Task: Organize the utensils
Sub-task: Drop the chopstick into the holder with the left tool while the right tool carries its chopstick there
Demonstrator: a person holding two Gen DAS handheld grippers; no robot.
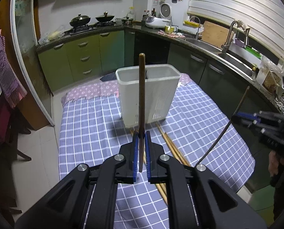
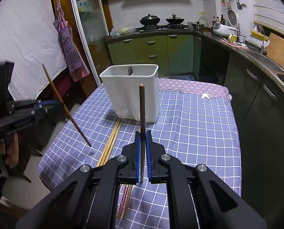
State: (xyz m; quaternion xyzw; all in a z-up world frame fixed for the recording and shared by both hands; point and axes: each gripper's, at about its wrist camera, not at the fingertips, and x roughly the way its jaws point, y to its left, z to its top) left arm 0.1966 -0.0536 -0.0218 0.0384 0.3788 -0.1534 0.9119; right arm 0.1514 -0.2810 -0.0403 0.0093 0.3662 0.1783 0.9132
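My main worry is the entry into the white utensil caddy (image 2: 130,93). Each chopstick is pinched near one end only, so most of its length sticks out unsupported; if a tip clips the caddy's rim or the centre divider, I'd expect the stick to pivot between the pads or slip out. The caddy looks light (thin plastic, only a fork (image 2: 130,70) in it), so a sideways knock could tip or shove it across the checked surface (image 2: 189,129). Both sticks heading for the caddy at once could also cross.

My left gripper (image 1: 141,135) is pinched nearly closed on a dark brown chopstick (image 1: 141,95) that stands upright in its view, in front of the caddy. My right gripper (image 2: 143,133) is likewise clamped on a second brown chopstick (image 2: 142,114), also short of the caddy. More loose chopsticks (image 2: 111,139) lie flat on the cloth just in front of the caddy, waiting.
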